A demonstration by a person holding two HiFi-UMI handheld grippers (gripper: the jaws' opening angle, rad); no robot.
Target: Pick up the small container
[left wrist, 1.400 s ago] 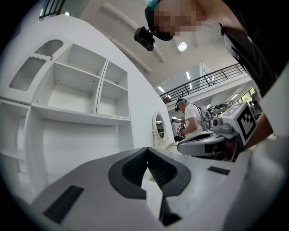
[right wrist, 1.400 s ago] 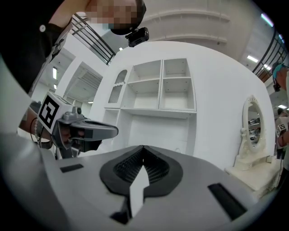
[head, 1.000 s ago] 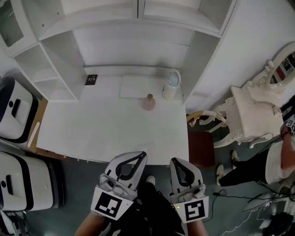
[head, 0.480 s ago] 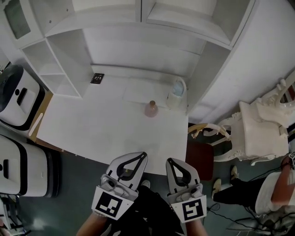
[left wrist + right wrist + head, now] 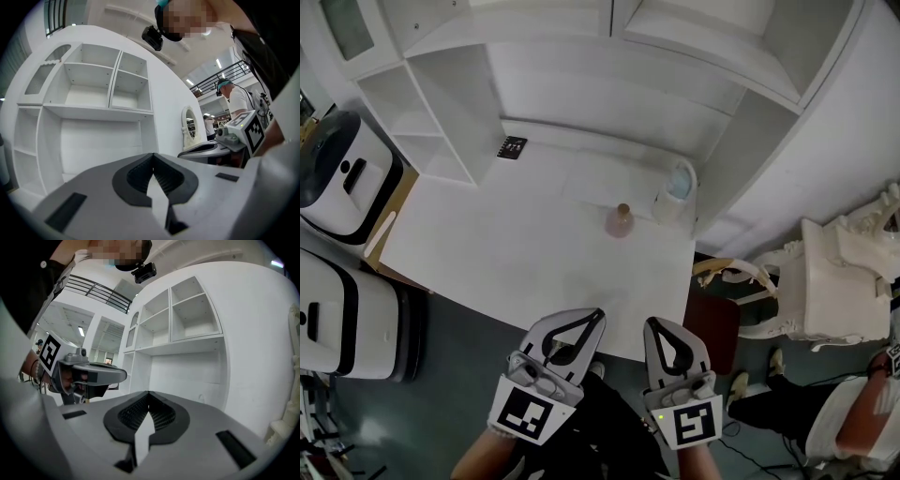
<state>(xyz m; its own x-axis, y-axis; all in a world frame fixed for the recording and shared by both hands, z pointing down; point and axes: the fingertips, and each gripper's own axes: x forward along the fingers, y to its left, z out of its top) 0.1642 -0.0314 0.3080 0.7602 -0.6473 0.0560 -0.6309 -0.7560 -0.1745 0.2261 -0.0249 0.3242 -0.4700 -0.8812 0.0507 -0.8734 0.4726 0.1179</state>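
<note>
On the tabletop (image 5: 516,253), toward its far right corner, the small container (image 5: 620,221) stands upright: a pinkish, round-bodied thing with a pale stopper, too small to read further. A white jug (image 5: 674,192) stands just beside it, nearer that corner, and the two look apart. A dark marker card (image 5: 512,146) lies at the tabletop's far left, against the shelf unit (image 5: 441,112) that walls off the back and left sides. The middle and near part of the tabletop lies bare up to its near edge. Over that near edge the left tongs (image 5: 596,315) and the right tongs (image 5: 651,324) hover side by side, each pinched together with nothing between the jaws, well apart from the container. White machines (image 5: 342,244) crowd the tabletop's left edge and a white chair (image 5: 834,281) its right. Both gripper views look over the tabletop at the shelving, so the container is hidden from them.
</note>
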